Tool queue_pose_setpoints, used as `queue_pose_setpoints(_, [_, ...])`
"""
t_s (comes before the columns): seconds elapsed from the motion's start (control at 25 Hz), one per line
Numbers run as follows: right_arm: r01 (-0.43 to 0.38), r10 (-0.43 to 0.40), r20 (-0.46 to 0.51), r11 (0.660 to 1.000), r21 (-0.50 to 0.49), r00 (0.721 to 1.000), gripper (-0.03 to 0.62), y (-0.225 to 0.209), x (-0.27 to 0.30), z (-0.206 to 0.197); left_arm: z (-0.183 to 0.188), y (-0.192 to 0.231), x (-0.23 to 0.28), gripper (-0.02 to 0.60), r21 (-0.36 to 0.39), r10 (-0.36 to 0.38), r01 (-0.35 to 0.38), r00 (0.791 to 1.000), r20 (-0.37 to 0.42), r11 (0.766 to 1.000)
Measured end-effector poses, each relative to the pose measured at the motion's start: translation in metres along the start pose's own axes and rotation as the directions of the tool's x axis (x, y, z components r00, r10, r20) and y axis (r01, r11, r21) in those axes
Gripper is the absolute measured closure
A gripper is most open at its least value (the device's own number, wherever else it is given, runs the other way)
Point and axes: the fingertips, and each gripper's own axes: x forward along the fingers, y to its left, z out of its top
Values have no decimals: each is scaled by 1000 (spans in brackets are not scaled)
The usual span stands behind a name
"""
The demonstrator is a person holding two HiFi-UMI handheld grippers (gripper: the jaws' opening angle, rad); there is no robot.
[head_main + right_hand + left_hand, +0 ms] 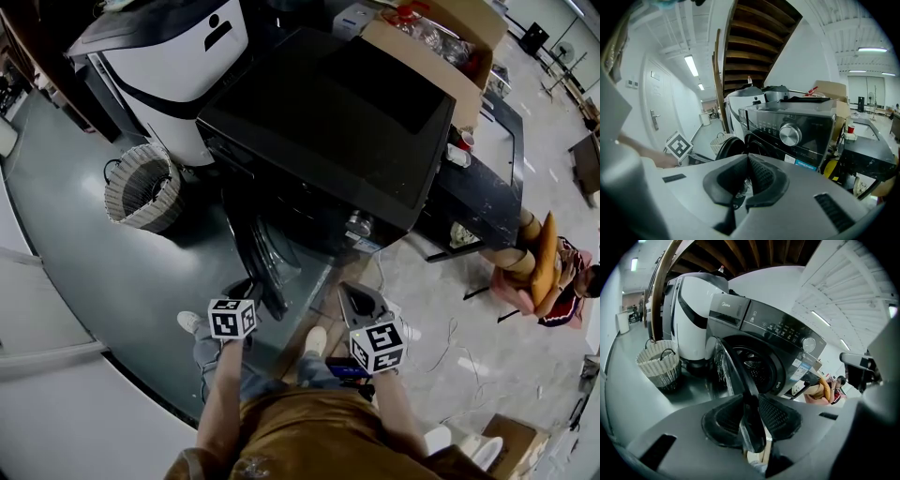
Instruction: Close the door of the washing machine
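Note:
The black front-loading washing machine (328, 122) stands ahead with its round door (255, 248) swung out toward me, and the drum opening (754, 364) shows behind it. My left gripper (251, 286) is at the door's free edge. In the left gripper view the dark door edge (726, 366) runs between the pads, and the left gripper (751, 416) is shut on it. My right gripper (361, 302) hovers to the right of the door, in front of the machine, holding nothing. In the right gripper view the right gripper (747, 164) has its pads together, facing the control panel (797, 126).
A woven laundry basket (142, 187) sits on the floor left of the machine, beside a white appliance (173, 56). A cardboard box (441, 37) and a black table (487, 178) stand to the right. A person (553, 272) sits at far right. Cables lie on the floor.

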Motion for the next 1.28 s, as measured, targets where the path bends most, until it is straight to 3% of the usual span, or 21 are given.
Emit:
queue_pose_setpoints(0.36, [11, -11, 0, 1000, 13, 1000, 581, -9, -1, -1, 10, -23, 18, 463, 19, -49, 49, 999, -14, 999])
queue_pose_setpoints(1.28, [68, -68, 4, 996, 53, 998, 580, -37, -13, -7, 37, -62, 61, 454, -27, -141, 140, 990, -24, 990])
